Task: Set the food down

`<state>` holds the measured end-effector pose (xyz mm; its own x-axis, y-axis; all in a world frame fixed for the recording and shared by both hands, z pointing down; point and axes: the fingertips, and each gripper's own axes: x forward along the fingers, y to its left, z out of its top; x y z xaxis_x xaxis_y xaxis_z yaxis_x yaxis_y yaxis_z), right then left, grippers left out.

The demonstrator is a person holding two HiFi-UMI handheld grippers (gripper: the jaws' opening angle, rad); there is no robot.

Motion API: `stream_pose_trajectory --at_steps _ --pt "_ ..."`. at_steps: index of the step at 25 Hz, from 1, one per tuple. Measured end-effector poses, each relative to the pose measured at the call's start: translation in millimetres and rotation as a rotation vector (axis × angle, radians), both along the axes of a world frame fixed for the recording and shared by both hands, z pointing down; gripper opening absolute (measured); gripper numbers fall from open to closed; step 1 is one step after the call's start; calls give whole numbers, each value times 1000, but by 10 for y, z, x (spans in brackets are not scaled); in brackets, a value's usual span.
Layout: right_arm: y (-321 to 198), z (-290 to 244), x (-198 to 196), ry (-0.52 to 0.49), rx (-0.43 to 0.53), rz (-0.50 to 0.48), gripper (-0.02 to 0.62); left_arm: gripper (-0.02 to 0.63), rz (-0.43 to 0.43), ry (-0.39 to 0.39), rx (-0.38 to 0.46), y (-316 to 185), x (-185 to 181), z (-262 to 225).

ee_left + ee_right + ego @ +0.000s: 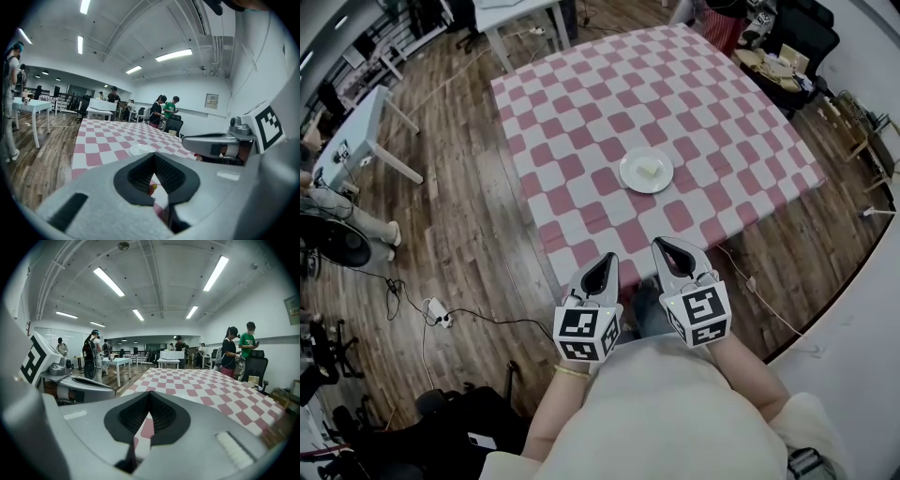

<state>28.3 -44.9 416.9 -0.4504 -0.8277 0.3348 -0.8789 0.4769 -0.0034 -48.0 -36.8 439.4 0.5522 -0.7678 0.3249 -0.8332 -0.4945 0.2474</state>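
Observation:
A white plate (646, 173) sits near the middle of the red-and-white checked table (694, 103), with a pale piece of food (650, 169) lying on it. My left gripper (606, 257) and right gripper (662, 243) hover side by side over the table's near edge, well short of the plate. Both are shut with nothing between their jaws. In the left gripper view, the plate (139, 150) shows low beyond the shut left gripper (153, 155), and the right gripper (211, 143) is alongside. The right gripper view shows the shut right gripper (149, 393) over the checked cloth (206, 385).
Wood floor surrounds the table. A power strip (437, 312) with cables lies on the floor at the left, near a fan (333, 242). White tables (356, 131) stand at the back left and chairs (797, 37) at the back right. Several people stand beyond the table (164, 110).

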Motion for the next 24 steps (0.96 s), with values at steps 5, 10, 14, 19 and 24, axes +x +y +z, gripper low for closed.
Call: stream_pose_trajectory --at_steps 5,10,14,19,24 --pt "40 -38 -4 -5 14 5 5 -3 2 -1 -1 40 -14 16" --pt "58 -56 8 -10 22 12 5 -3 -4 3 2 31 -33 2" --pt "63 -80 14 -16 34 16 5 -2 1 -2 6 31 -31 -5" --pt "56 -92 24 -18 41 19 5 -2 2 -2 6 21 -25 1" --pt "53 -85 29 -12 46 21 5 -3 4 0 8 10 -24 2"
